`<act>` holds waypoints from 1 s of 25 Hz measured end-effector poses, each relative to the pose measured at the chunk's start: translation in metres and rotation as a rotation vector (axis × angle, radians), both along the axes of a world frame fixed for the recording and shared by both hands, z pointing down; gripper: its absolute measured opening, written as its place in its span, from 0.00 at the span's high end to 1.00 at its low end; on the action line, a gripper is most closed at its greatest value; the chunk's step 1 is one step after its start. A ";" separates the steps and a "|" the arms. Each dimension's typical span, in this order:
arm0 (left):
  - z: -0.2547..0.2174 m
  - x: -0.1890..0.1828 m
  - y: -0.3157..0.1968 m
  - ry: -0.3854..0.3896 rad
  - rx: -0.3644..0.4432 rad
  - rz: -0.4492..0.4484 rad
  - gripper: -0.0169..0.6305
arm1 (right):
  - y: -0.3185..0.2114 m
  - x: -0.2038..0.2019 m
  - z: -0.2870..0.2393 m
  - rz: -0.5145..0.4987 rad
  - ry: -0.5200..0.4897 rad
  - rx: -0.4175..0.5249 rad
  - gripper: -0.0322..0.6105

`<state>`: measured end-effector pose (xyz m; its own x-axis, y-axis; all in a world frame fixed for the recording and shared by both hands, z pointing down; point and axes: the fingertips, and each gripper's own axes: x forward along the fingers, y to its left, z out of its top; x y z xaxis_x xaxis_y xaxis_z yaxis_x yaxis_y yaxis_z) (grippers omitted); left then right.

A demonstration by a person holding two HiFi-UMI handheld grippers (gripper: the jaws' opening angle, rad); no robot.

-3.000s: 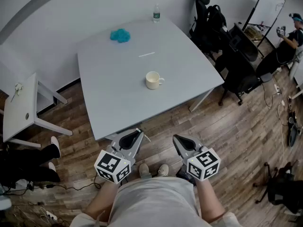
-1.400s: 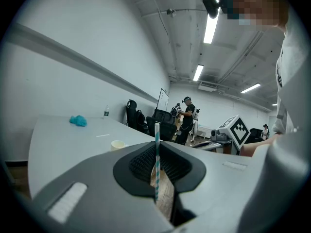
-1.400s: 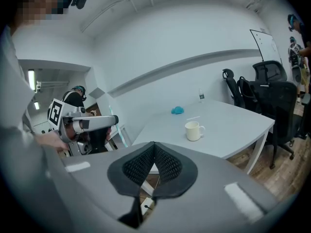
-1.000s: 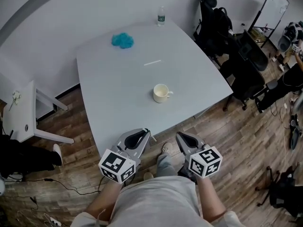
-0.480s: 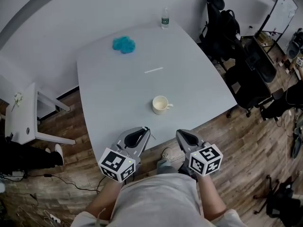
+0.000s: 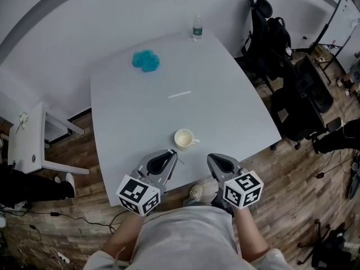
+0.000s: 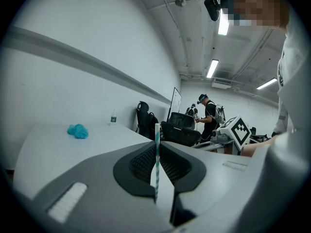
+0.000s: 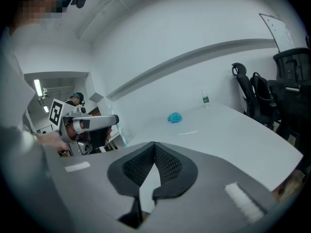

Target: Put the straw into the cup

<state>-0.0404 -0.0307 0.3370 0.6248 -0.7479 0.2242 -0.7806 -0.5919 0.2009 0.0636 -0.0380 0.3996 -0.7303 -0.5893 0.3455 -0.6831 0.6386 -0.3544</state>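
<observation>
Head view: the cup (image 6: pixel 183 139) stands at the table's (image 6: pixel 124 122) near edge, just beyond the left gripper (image 6: pixel 169 157) and right gripper (image 6: pixel 214 160). A white straw (image 6: pixel 180 94) lies farther off.

Left gripper view: the jaws pinch a striped straw (image 7: pixel 156 130) upright.

Right gripper view: the jaws meet, empty.

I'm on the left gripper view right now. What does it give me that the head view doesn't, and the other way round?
Left gripper view only: a clear look at the striped straw, clamped between the shut jaws of the left gripper.

Head view only: the cup standing near the table's near edge, and a thin white stick lying farther out.

Both: the table, the blue cloth and the bottle at the far edge.
</observation>
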 end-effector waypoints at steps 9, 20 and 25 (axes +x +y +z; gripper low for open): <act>-0.006 0.006 -0.039 0.002 0.014 -0.034 0.91 | -0.034 0.018 0.011 -0.001 -0.007 -0.030 0.94; -0.013 -0.031 -0.066 0.057 0.035 -0.083 0.91 | -0.052 -0.011 0.012 0.010 0.005 -0.046 0.94; -0.013 -0.040 -0.078 0.087 0.024 -0.079 0.91 | -0.058 -0.011 0.015 0.049 0.017 -0.058 0.94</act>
<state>-0.0807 -0.1090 0.3241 0.5800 -0.8002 0.1528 -0.8052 -0.5346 0.2568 0.0527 -0.0955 0.4150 -0.6951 -0.6024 0.3924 -0.7189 0.5832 -0.3782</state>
